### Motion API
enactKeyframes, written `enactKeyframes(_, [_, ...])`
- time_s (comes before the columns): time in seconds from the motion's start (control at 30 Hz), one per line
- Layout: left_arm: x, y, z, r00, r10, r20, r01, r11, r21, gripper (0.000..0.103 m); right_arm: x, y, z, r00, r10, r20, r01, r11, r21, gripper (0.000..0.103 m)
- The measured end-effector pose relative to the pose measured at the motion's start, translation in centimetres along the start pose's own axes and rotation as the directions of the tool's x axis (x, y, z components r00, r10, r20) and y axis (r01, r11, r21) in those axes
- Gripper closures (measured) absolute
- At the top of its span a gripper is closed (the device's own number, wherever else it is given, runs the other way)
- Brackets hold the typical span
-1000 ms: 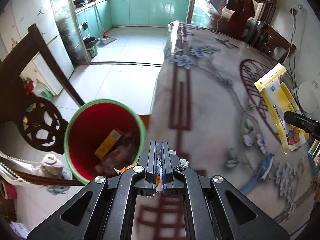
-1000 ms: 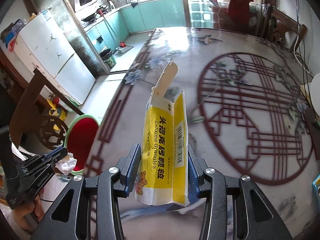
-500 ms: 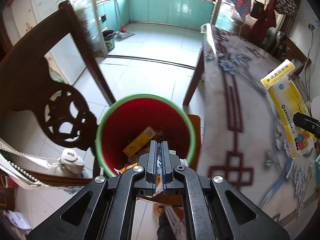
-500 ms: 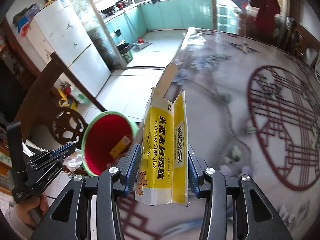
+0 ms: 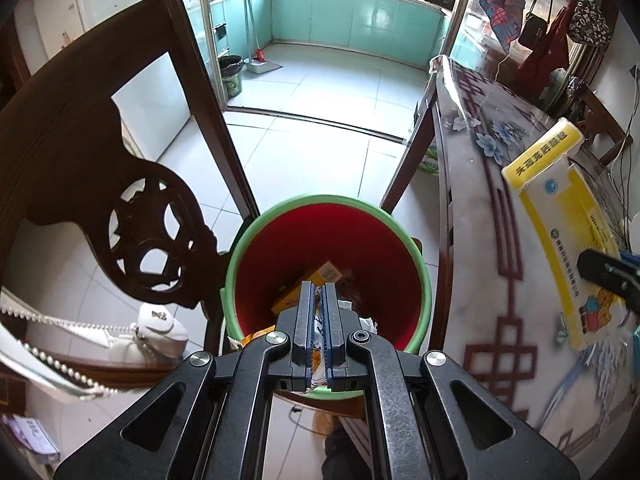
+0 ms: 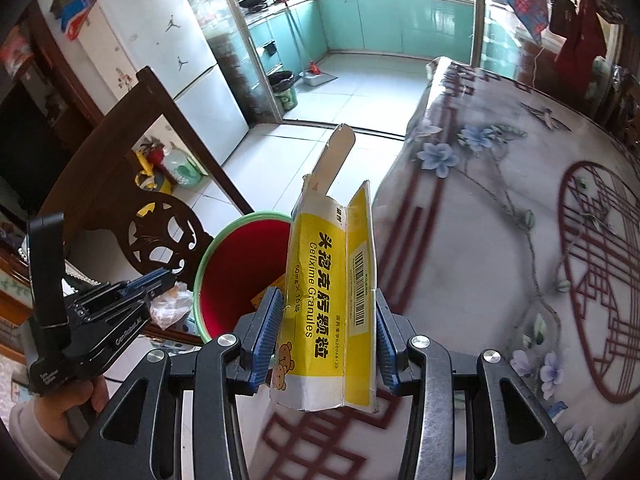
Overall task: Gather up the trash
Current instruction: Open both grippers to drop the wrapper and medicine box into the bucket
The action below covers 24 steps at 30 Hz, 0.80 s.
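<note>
My left gripper [image 5: 319, 322] is shut on a crumpled wrapper [image 5: 320, 334] and hangs just over the near rim of a red bin with a green rim [image 5: 328, 204]. The bin holds a yellow box and other scraps. In the right wrist view the left gripper [image 6: 160, 284] with the wrapper [image 6: 172, 308] sits left of the bin [image 6: 224, 240]. My right gripper [image 6: 326, 332] is shut on an open yellow medicine box [image 6: 328, 292], held above the table edge, right of the bin. The box also shows in the left wrist view [image 5: 568, 232].
A dark carved wooden chair [image 5: 100, 152] stands close left of the bin. The table with a flowered cloth [image 6: 500, 220] lies to the right. A white shoe [image 5: 160, 320] lies under the chair. Tiled floor [image 5: 320, 120] stretches toward the kitchen, with a fridge [image 6: 168, 60] at left.
My left gripper moved left off the table to over the bin, still holding the wrapper. My right gripper carried the yellow box left toward the table edge and bin.
</note>
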<state>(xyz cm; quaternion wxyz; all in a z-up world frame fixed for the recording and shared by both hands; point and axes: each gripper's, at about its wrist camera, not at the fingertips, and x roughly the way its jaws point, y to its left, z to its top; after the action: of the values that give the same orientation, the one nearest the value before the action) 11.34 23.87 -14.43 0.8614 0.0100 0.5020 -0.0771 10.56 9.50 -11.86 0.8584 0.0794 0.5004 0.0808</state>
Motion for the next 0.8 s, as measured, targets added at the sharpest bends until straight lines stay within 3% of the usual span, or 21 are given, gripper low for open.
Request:
enactKeyframes(0.43, [1.9, 0.7, 1.9, 1.000, -0.009, -0.013, 0.009, 1.000, 0.008, 0.099, 2.4, 2.2, 1.3, 0.999, 0.024, -0.030, -0.025, 0.999, -0.042, 0.061])
enactKeyframes(0.57, [2.4, 1.0, 2.2, 1.000, -0.005, -0.027, 0.005, 1.000, -0.006, 0.096, 3.0, 2.7, 1.6, 0.997, 0.063, -0.037, -0.065, 0.997, -0.052, 0.053])
enactKeyframes(0.6, [2.5, 1.1, 2.2, 0.999, -0.011, -0.030, 0.011, 1.000, -0.012, 0.084, 3.0, 2.8, 1.6, 0.997, 0.061, -0.038, -0.063, 0.997, -0.053, 0.052])
enactKeyframes(0.63, [2.4, 1.2, 2.3, 1.000, -0.015, -0.024, 0.015, 1.000, -0.021, 0.061, 3.0, 2.9, 1.6, 0.998, 0.058, -0.037, -0.060, 0.997, -0.054, 0.051])
enactKeyframes(0.67, [2.2, 1.3, 2.3, 1.000, -0.016, -0.017, 0.016, 0.999, -0.029, 0.046, 2.9, 2.9, 1.5, 0.998, 0.056, -0.033, -0.058, 0.997, -0.057, 0.050])
enactKeyframes(0.7, [1.8, 1.4, 2.3, 1.000, -0.015, 0.000, 0.015, 0.999, -0.042, 0.020, 2.6, 2.9, 1.5, 0.998, 0.051, -0.024, -0.052, 0.997, -0.062, 0.049])
enactKeyframes(0.73, [1.4, 1.5, 2.3, 1.000, -0.017, 0.017, 0.017, 0.998, -0.054, 0.014, 2.2, 2.9, 1.4, 0.999, 0.044, -0.013, -0.045, 0.997, -0.068, 0.048])
enactKeyframes(0.8, [0.9, 1.3, 2.2, 1.000, -0.014, 0.025, 0.015, 0.998, -0.067, 0.014, 1.5, 2.7, 1.2, 1.000, 0.026, 0.009, -0.025, 0.997, -0.077, 0.045])
